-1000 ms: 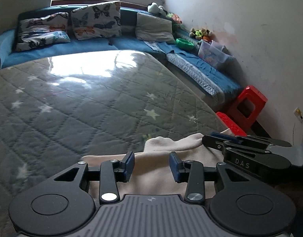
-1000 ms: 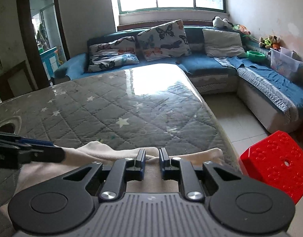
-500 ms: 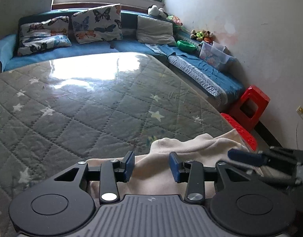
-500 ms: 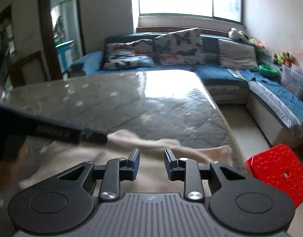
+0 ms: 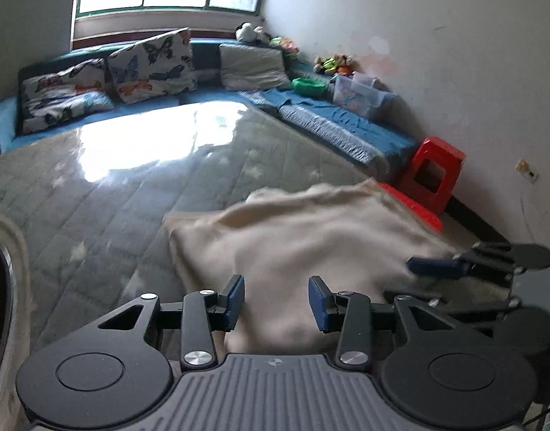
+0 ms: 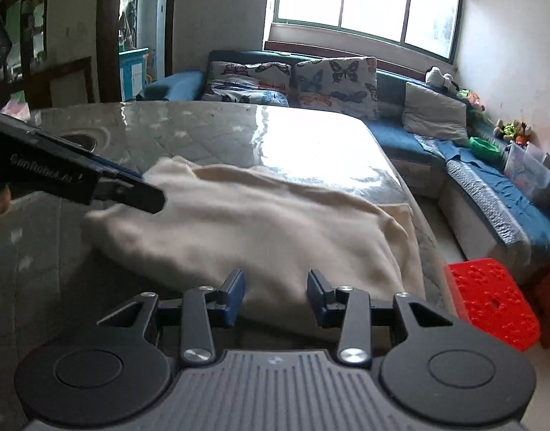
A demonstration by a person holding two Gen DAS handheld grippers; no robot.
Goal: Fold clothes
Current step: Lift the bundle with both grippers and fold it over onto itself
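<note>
A cream garment (image 5: 303, 237) lies folded and bunched on the grey quilted mattress (image 5: 124, 194) near its front right corner; it also shows in the right wrist view (image 6: 260, 222). My left gripper (image 5: 276, 301) is open and empty just above the garment's near edge. My right gripper (image 6: 276, 298) is open and empty over the garment's near edge. The right gripper shows in the left wrist view (image 5: 454, 269) beside the garment. The left gripper shows in the right wrist view (image 6: 106, 186) at the garment's left end.
A blue sofa (image 6: 393, 133) with butterfly pillows (image 6: 336, 82) runs behind and to the right of the mattress. Red plastic stools (image 6: 490, 301) (image 5: 434, 172) stand on the floor by the mattress's right edge. A white-rimmed round object (image 5: 2, 283) sits at far left.
Both grippers have pulled back and risen from the garment. The right gripper's jaws went from nearly shut to wide open. More of the garment now shows, lying flat.
</note>
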